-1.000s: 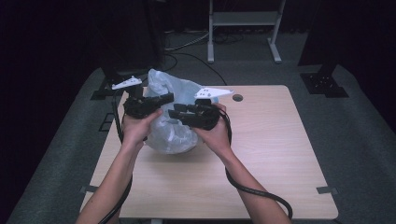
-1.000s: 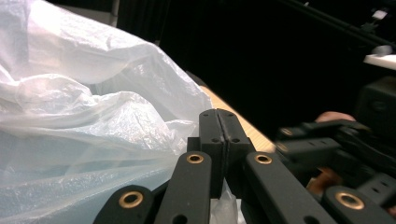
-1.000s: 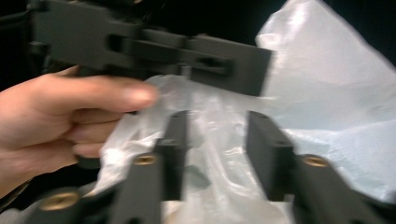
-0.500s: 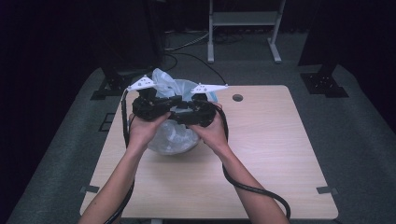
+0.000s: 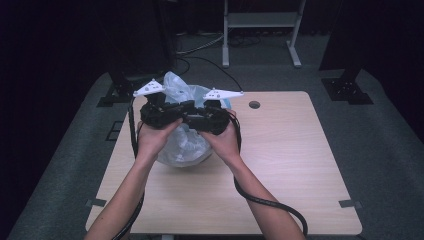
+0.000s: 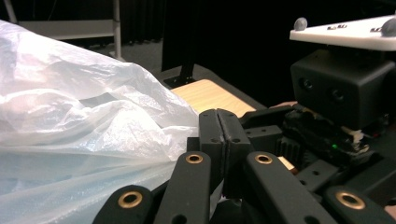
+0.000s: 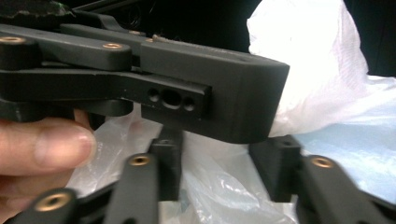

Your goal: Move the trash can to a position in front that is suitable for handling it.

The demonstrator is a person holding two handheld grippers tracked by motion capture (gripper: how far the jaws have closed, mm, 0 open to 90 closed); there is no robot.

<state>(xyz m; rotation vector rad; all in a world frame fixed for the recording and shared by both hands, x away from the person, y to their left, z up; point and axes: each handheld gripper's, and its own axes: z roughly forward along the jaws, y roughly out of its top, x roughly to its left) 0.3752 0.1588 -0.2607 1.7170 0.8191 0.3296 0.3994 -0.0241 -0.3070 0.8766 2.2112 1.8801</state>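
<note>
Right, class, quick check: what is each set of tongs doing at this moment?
Left tongs: shut, pinching a fold of the plastic bag.
Right tongs: jaws apart and just closing, bag film between them, no grip visible yet.

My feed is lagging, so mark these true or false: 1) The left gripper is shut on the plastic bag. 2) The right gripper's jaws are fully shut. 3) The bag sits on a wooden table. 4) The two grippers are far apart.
1) True: the left gripper pinches the plastic bag.
2) False: the right gripper has a gap between its jaws, which have just been closing, with bag film between them.
3) True: it rests on the wooden table.
4) False: they are close together over the bag.
</note>
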